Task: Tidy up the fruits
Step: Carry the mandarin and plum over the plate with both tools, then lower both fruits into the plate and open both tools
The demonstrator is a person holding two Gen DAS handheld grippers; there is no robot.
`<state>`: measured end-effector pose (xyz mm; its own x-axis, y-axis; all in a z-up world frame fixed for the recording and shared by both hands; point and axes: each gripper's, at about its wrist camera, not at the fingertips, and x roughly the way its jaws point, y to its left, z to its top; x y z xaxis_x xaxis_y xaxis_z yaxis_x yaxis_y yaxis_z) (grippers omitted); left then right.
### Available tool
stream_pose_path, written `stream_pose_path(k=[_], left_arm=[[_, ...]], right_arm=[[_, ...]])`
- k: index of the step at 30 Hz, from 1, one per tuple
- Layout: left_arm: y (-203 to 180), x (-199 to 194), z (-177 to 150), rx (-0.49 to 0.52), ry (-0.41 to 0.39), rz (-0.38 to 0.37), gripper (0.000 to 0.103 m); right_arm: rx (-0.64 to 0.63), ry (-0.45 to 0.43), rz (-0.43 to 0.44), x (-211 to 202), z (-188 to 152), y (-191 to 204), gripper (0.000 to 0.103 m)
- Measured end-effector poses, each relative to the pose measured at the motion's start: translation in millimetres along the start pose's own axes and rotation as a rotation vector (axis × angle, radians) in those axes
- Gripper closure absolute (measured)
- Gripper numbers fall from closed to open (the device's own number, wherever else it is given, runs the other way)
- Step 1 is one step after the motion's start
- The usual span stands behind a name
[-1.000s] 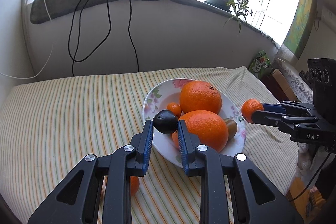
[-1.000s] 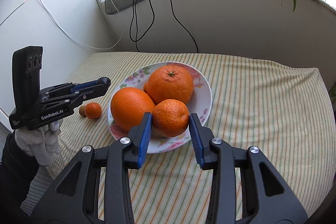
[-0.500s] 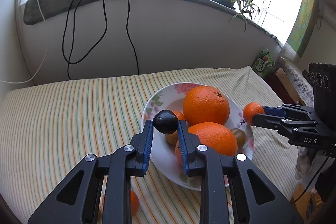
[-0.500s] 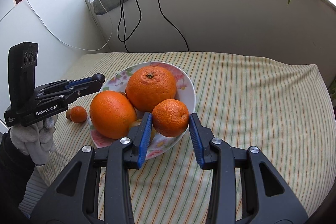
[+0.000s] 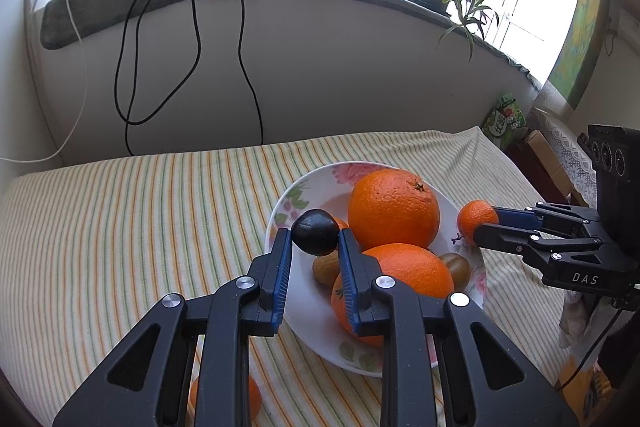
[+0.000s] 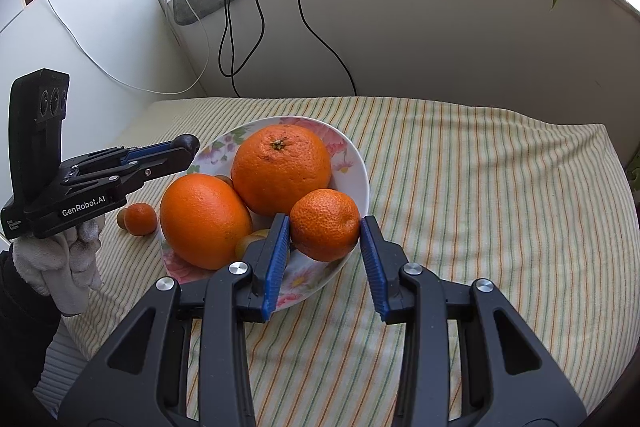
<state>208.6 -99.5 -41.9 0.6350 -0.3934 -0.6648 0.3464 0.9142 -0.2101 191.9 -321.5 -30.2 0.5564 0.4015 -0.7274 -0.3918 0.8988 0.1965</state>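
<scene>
Both hands have drawn closer over the floral plate point(image 5: 297, 195) than a second ago: in the left wrist view the plate has slid from ahead of the tongs to partly beneath them, and in the right wrist view the two big oranges have swung leftward while the mandarin has kept its place between the blue pads. Neither grip has changed.

The left tongs point(image 5: 314, 243) are closed as tightly as they go on a small dark fruit point(image 5: 315, 231), round, glossy and nearly black, pinched at the very fingertips and hanging above the plate's near-left rim. The right tongs point(image 6: 325, 227) are closed on a mandarin point(image 6: 325, 224), pebbly-skinned and bright orange, both pads pressing its sides; it is held above the plate's near-right edge.

On the plate, which stands on a counter covered with a striped cloth point(image 6: 460, 187), lie two large oranges: one point(image 6: 281, 169) toward the back with its stem scar up, one point(image 6: 205, 221) nearer the left. Small brownish fruits point(image 5: 326, 269) are tucked between and beside them. Off the plate, on the cloth to its left, sit a small mandarin point(image 6: 140, 219) and a tiny brown fruit just touching it. A gloved hand point(image 6: 60, 259) carries the left tool.
</scene>
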Motion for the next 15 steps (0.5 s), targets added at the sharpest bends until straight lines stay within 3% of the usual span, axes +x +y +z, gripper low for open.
stream_pose_path(k=[15], left_arm=[[-3.3, 0.1, 1.8, 0.0, -0.003, -0.001, 0.08]], right_arm=[[-0.011, 0.006, -0.02, 3.6, 0.3, 2.0, 0.065]])
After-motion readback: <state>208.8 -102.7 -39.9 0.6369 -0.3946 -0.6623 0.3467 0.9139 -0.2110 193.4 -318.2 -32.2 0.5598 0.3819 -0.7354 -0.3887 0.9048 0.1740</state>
